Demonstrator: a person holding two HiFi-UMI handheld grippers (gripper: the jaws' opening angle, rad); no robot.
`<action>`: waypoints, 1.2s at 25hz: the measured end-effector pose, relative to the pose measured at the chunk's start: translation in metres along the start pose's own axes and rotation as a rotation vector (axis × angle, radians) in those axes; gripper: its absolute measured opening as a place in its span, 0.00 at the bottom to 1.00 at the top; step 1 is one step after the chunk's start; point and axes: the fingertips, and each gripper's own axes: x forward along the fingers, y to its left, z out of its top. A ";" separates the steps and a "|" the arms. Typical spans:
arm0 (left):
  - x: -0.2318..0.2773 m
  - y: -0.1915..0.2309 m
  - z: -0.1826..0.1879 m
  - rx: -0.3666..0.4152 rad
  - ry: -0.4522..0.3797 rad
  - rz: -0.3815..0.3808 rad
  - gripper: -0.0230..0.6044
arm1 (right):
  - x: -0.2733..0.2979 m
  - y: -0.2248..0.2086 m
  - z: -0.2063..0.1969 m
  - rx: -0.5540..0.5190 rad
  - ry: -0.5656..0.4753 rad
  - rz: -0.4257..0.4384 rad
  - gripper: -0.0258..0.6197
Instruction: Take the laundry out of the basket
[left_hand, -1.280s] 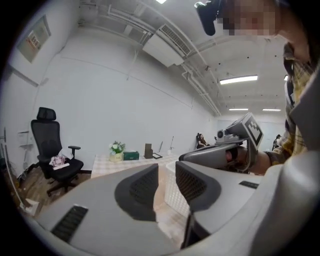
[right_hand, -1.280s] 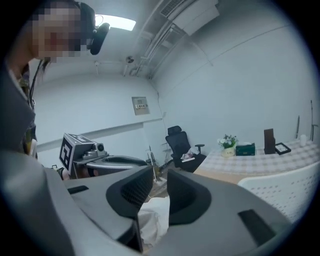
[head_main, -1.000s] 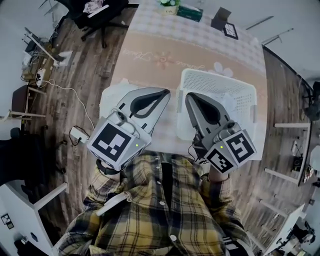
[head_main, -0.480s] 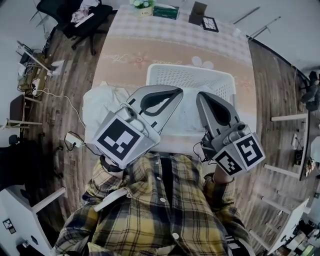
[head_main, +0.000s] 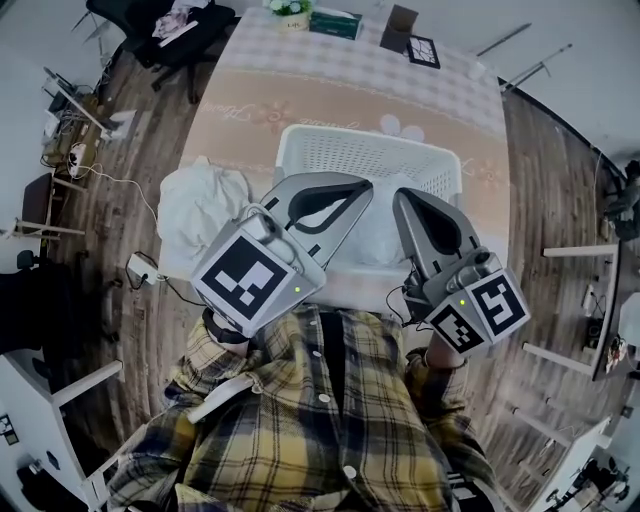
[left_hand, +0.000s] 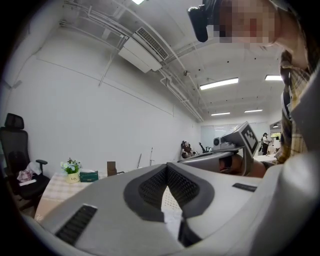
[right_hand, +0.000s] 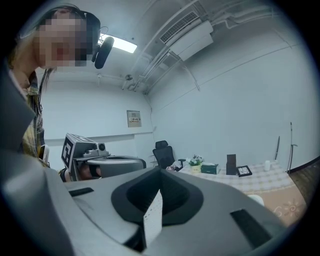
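The white plastic laundry basket (head_main: 372, 158) stands on the near part of the table (head_main: 250, 110). A white cloth (head_main: 378, 228) lies inside it, partly hidden by my grippers. A second crumpled white laundry piece (head_main: 203, 203) rests at the table's near left corner, outside the basket. My left gripper (head_main: 358, 190) and right gripper (head_main: 408, 198) are held side by side over the basket's near rim, close to my chest. Both are shut with nothing in them. In the gripper views, the left gripper (left_hand: 167, 169) and right gripper (right_hand: 160, 173) show only a thin slit with basket mesh behind.
At the table's far end stand a flower pot (head_main: 290, 8), a green tissue box (head_main: 335, 22), a brown box (head_main: 401, 17) and a framed picture (head_main: 425, 49). An office chair (head_main: 165, 25) is at far left. Cables and a power strip (head_main: 139, 268) lie on the wooden floor.
My head view has shifted, so the basket now sits nearer the centre and the white pile at the left shows in full. Both grippers stay shut and near my chest.
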 end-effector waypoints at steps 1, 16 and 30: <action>0.002 -0.001 0.000 0.001 0.002 0.003 0.07 | -0.001 -0.002 0.000 0.000 0.001 0.002 0.03; 0.013 -0.005 -0.005 0.003 0.008 0.031 0.07 | -0.005 -0.013 -0.001 -0.005 0.003 0.033 0.03; 0.034 -0.002 -0.026 0.068 0.101 0.017 0.08 | -0.021 -0.032 -0.007 -0.024 0.032 -0.030 0.03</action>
